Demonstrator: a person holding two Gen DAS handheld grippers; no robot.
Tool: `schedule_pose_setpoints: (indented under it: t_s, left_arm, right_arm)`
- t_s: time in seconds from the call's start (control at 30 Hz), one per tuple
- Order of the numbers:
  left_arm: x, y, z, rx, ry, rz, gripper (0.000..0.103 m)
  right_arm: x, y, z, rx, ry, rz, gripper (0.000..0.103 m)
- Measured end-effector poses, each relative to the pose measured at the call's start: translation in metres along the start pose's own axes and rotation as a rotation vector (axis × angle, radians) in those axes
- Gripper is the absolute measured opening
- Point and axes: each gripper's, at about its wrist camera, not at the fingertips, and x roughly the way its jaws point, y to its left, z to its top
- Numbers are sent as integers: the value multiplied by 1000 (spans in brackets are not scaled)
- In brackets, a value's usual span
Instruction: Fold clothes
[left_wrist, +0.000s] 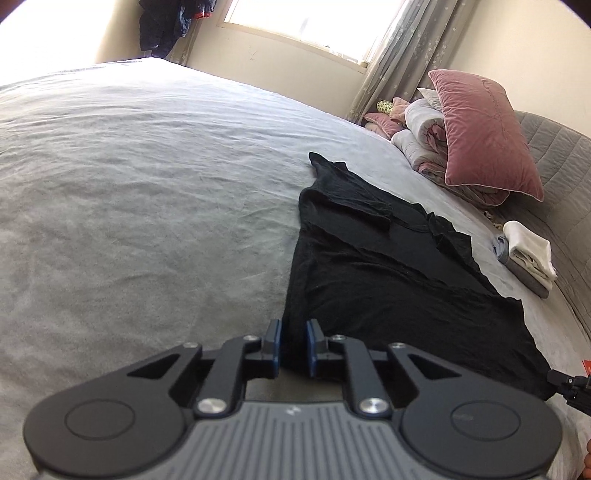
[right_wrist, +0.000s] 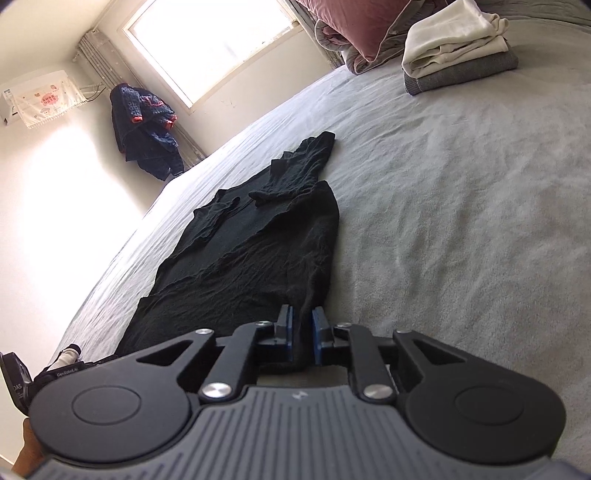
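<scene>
A black long-sleeved garment (left_wrist: 388, 266) lies flat on the grey bed (left_wrist: 147, 184), narrowed lengthwise with its sleeves laid over the body. My left gripper (left_wrist: 293, 326) is at the near left corner of its hem, and black fabric fills the narrow gap between the blue pads. In the right wrist view the same garment (right_wrist: 251, 243) stretches away toward the window. My right gripper (right_wrist: 302, 314) is at the near right hem corner, its pads closed on a ridge of the fabric. Both hem corners sit low on the sheet.
A stack of folded clothes (left_wrist: 528, 254), white on grey, rests by the quilted headboard. A pink pillow (left_wrist: 484, 133) leans on a rolled quilt (left_wrist: 424, 136) beyond it. Wide grey sheet (right_wrist: 461, 221) spreads on both sides of the garment. Dark clothes (right_wrist: 144, 129) hang by the window.
</scene>
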Motion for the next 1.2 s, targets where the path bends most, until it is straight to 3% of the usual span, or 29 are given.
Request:
schedule_pose_setpoints:
  t_s: [0.17,0.27,0.37,0.6,0.73,0.83,0.9,1.03,1.1,1.2]
  left_arm:
    - [5,-5,0,30,-3,14,15]
    - [5,-7,2,30,-9,8,4]
    - [-4,0,5,-27,-25,-40,3]
    - [-20,25,16,-144,-7,-150,3]
    - [-14,32,13,-137,29,-146,3]
    - [-4,35,5,-129,75,-120,3]
    - [-3,35,2,-131,75,-127,4]
    - [-3,34,1,-137,70,-144,12]
    - [-1,32,3,-132,71,-142,15]
    - [2,27,4,-122,72,-133,17]
  right_arm:
    - [10,5,0,-15,17,-5,17]
    - [18,6,0,-37,29,-17,13]
    - [13,3,0,-17,7,15,8]
    - [-15,-19,15,113,-38,134,5]
    - [-20,-32,16,142,-31,158,5]
    - [-18,-41,11,150,-2,118,5]
    - [-17,-42,6,145,20,106,15]
    - [-14,-35,2,120,42,99,19]
    - [-12,-29,4,103,31,98,38]
    - [-6,-20,8,87,23,108,39]
